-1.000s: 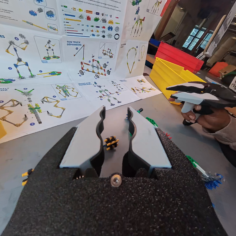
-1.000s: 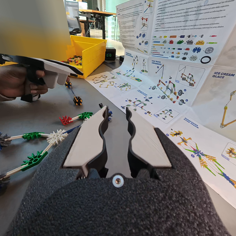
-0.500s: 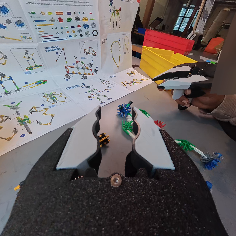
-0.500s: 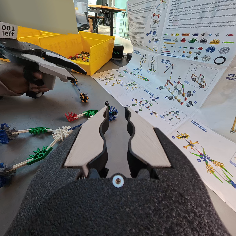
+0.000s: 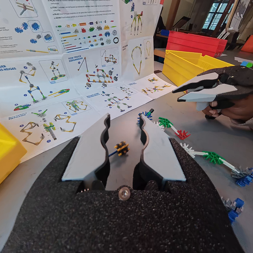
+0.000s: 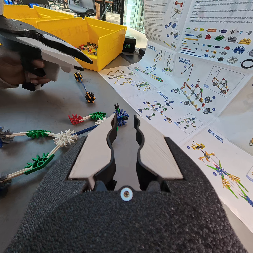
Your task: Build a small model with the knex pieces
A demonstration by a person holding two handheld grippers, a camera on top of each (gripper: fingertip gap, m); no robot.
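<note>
Your left tool [image 5: 123,117] is spread wide with nothing gripped, and the black-and-yellow spiked connector [image 5: 121,148] on its blue rod lies on the grey surface [image 5: 205,136] between the two fingers, touching neither. Your right tool [image 6: 125,116] is likewise released and empty, its left fingertip just beside the blue snowflake connector [image 6: 121,116]. The folded instruction sheet [image 5: 82,68] behind carries printed headings and diagrams, which I leave unread

— What's behind the grey table [image 5: 205,136]?
— Red bins [image 5: 191,43] and dark-framed windows [image 5: 213,15].
— And the other way?
— An office chair [image 6: 83,8], a wooden desk [image 6: 101,2], daylight.
</note>
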